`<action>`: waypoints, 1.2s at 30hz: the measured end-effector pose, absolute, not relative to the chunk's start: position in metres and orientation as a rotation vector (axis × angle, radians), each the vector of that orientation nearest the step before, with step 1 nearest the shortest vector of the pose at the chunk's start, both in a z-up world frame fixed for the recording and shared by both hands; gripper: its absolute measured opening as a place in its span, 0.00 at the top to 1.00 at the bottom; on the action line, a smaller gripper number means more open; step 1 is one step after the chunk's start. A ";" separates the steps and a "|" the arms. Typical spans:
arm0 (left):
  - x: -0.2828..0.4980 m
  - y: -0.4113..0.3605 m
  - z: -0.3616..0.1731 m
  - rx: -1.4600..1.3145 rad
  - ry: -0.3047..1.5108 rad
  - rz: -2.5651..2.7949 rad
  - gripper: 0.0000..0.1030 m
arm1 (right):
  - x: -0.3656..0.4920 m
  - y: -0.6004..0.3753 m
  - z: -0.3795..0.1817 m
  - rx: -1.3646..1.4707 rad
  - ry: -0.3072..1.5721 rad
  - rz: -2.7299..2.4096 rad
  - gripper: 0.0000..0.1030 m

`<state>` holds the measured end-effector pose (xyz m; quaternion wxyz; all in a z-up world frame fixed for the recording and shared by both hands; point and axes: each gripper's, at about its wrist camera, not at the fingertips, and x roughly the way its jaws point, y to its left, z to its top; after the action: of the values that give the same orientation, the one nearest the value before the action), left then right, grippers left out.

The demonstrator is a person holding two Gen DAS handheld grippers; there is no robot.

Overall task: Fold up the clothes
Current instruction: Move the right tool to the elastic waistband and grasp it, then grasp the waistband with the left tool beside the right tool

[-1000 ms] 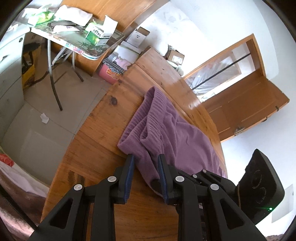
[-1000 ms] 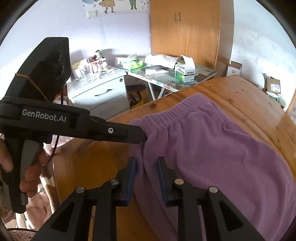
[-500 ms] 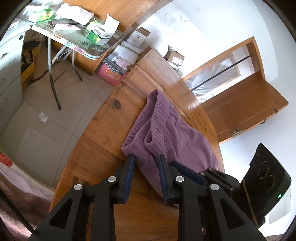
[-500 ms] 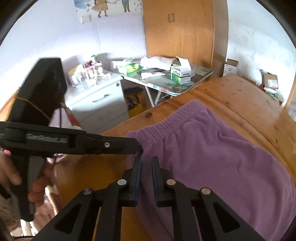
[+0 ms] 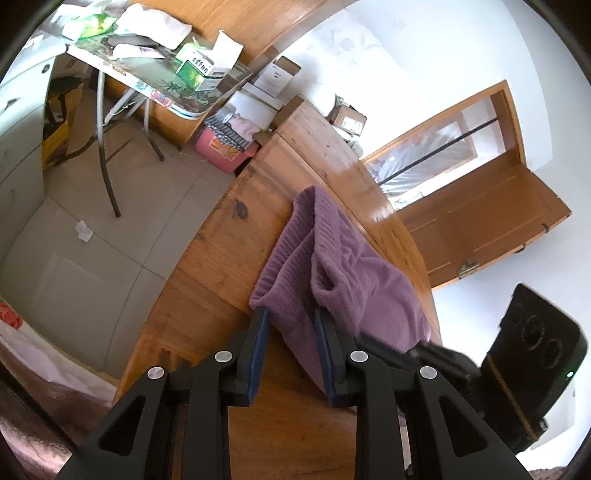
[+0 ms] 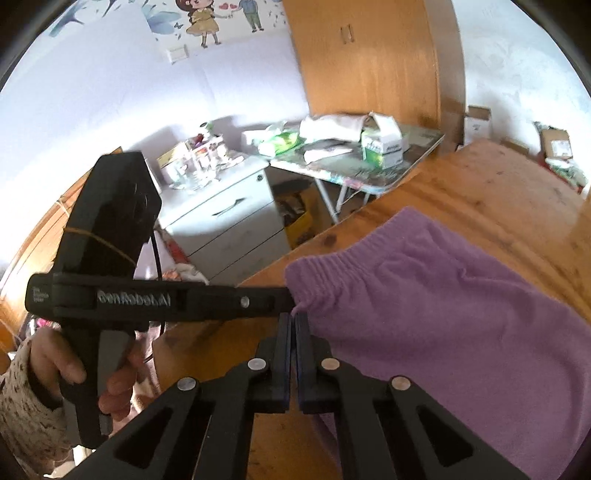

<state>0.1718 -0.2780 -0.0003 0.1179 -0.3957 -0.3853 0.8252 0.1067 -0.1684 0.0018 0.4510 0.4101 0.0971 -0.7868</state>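
The right gripper [image 6: 294,325] is closed tight, pinching the near edge of the purple garment [image 6: 443,314]. The left gripper [image 5: 290,325] grips the waistband corner beside it. The garment lies beyond them on the wooden table [image 5: 207,295].

1. White walls [image 5: 424,48]; cartoon mural [image 6: 207,26] at 12 o'clock in the right view.
2. Pale tiled floor [image 5: 74,229] at 9 o'clock in the left view.
3. Wooden wardrobe [image 6: 369,55], white drawer cabinet [image 6: 221,218], cluttered folding table [image 5: 147,70].
4. Open wooden door [image 5: 491,218] at 3 o'clock.
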 end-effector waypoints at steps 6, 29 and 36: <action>0.174 -0.284 -0.006 -1.166 -1.186 2.394 0.74 | 0.106 -0.173 -0.009 1.052 0.256 -1.950 0.96; 0.154 -0.288 0.008 -1.156 -1.178 2.301 0.64 | 0.127 -0.198 -0.018 0.926 0.579 -2.123 0.87; 0.132 -0.293 0.009 -1.206 -1.235 2.213 0.64 | 0.124 -0.186 -0.010 0.908 0.484 -2.128 0.94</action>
<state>0.1324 -0.2932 0.0089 0.1667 -0.4236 -0.4339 0.7775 0.1242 -0.1857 -0.0097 0.3793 0.3556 0.1895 -0.8329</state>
